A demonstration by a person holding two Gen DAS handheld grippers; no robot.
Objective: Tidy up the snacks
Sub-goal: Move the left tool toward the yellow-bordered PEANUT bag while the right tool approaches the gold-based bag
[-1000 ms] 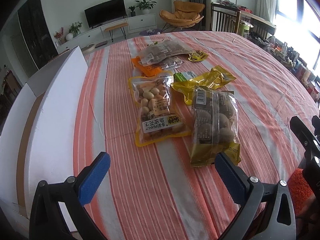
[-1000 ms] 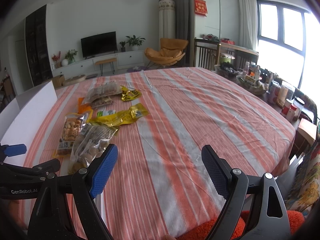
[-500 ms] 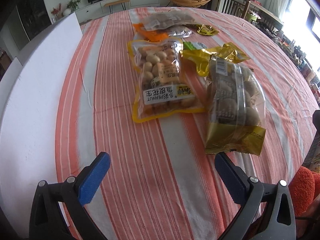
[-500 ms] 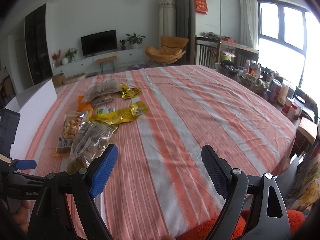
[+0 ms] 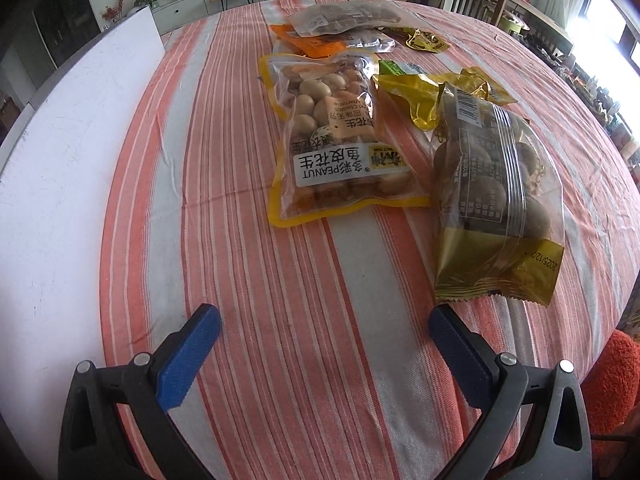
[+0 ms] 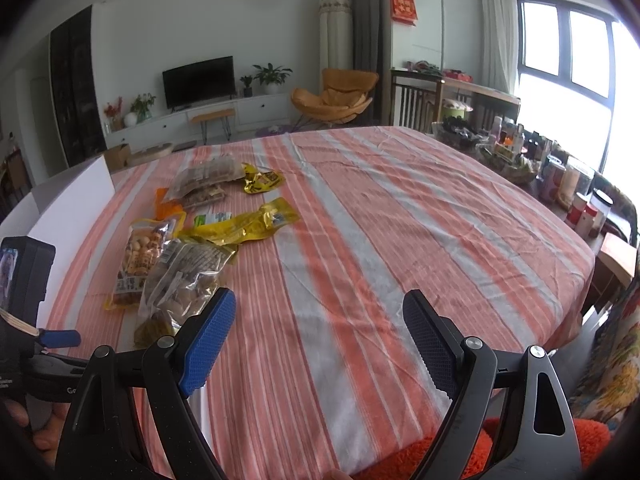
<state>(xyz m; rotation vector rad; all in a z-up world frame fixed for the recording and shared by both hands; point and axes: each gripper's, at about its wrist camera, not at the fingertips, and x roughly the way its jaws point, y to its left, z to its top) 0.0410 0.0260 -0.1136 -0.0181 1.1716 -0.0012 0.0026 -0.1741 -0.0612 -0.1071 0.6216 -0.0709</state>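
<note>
Several snack bags lie on a striped tablecloth (image 5: 248, 240). A peanut bag with a yellow border (image 5: 340, 148) is nearest the middle, and a gold-ended bag of round snacks (image 5: 496, 200) lies to its right. Behind them are a yellow foil bag (image 5: 416, 92), an orange bag (image 5: 316, 44) and a clear bag (image 5: 344, 18). My left gripper (image 5: 324, 346) hangs open just short of the peanut bag, holding nothing. My right gripper (image 6: 318, 330) is open over bare cloth, with the same peanut bag (image 6: 140, 256) and gold-ended bag (image 6: 180, 284) to its left.
A white box wall (image 5: 60, 168) stands along the table's left side. The left gripper's body and a hand (image 6: 24, 344) show at the lower left of the right wrist view. Jars and bottles (image 6: 560, 184) crowd a surface beyond the table's right edge. An orange cushion (image 5: 608, 376) sits below the near edge.
My left gripper has moved forward and lower toward the peanut bag and the gold-ended bag, which now fill more of its view. The right gripper has barely moved.
</note>
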